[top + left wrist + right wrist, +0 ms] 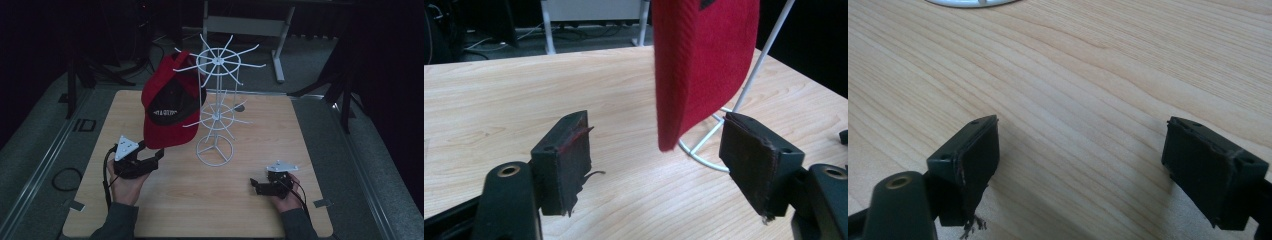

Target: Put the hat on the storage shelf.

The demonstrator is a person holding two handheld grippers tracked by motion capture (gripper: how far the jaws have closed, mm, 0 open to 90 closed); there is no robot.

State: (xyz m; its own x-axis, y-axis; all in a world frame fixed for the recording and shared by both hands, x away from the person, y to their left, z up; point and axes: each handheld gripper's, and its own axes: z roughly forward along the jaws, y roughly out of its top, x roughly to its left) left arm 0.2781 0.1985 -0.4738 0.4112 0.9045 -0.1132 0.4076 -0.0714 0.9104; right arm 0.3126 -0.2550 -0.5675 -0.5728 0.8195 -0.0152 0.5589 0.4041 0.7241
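red cap hangs on the white wire rack in the middle of the wooden table, brim pointing down. left gripper sits just below that brim with its jaws spread wide; in the left gripper view the brim hangs between the pads, touching neither. right gripper rests low near the table's front right, well apart from the cap, jaws spread over bare wood.

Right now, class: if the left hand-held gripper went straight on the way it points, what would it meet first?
Probably the red cap's brim, hanging between the open left hand-held gripper jaws; the white rack stands behind it.
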